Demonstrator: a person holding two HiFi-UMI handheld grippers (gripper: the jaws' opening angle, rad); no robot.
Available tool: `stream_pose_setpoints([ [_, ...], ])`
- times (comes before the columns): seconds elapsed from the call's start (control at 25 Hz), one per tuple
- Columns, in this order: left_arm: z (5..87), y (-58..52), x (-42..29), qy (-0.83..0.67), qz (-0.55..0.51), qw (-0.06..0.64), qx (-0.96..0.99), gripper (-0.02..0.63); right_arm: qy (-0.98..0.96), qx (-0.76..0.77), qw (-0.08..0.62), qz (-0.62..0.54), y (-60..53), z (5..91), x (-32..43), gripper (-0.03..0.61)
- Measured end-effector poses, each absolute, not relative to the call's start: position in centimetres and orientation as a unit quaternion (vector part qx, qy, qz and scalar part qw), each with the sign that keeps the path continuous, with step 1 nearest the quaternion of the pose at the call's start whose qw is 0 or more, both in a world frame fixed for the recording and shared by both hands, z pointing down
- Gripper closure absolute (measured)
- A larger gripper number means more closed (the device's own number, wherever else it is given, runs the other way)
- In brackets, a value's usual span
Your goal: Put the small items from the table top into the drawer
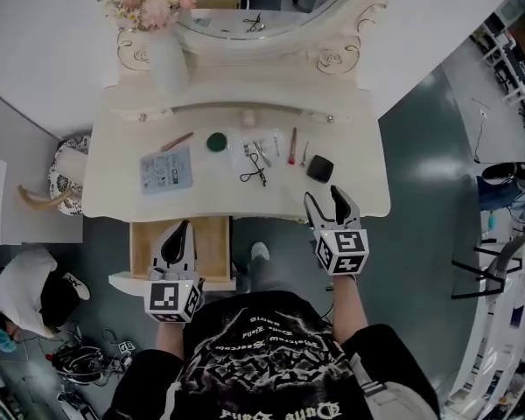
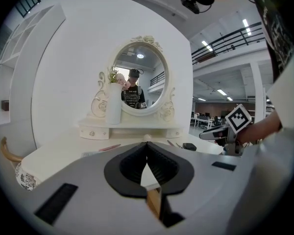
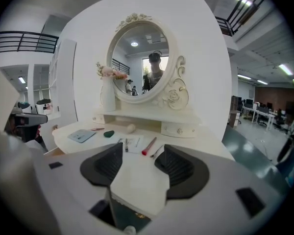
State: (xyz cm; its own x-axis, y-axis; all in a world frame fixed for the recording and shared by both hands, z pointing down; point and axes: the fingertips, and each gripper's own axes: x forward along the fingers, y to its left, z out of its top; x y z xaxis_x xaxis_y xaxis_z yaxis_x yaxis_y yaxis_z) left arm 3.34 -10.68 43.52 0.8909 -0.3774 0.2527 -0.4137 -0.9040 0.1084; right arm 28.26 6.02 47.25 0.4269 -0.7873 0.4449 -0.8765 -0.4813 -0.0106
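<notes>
while open, claw (image 1: pixel 324 196) at table edge (image 1: pixel 271 211)

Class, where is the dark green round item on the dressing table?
Head view: the green round item lies left of centre on the table top, between the blue card and the white sheet.

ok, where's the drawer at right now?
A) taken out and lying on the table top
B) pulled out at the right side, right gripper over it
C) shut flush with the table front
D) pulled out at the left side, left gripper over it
D: in the head view the drawer stands pulled out below the front edge of the table at its left side, with the left gripper over its wooden inside.
</notes>
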Motion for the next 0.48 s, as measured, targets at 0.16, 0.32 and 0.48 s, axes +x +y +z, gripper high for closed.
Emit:
stream_pose_setpoints([
  [0.16, 43.4, -11.7, 3.2, -0.227, 0.117, 0.081, 0.963, 0.598, -0.497, 0.834, 0.093, 0.219, 6.0, 48.7, 29.8, 0.304],
  [0.32, 43.5, -12.0, 3.3, -0.24, 0.123, 0.077, 0.96, 0.598, -0.493, 0.837, 0.091, 0.222, 5.6, 49.4, 31.7, 0.29],
  [0.48, 43.7, -12.3, 3.0, -0.255, 0.128, 0.083, 0.955, 0.598, -0.494, 0.83, 0.097, 0.24, 4.9, 50.6, 33.0, 0.29],
])
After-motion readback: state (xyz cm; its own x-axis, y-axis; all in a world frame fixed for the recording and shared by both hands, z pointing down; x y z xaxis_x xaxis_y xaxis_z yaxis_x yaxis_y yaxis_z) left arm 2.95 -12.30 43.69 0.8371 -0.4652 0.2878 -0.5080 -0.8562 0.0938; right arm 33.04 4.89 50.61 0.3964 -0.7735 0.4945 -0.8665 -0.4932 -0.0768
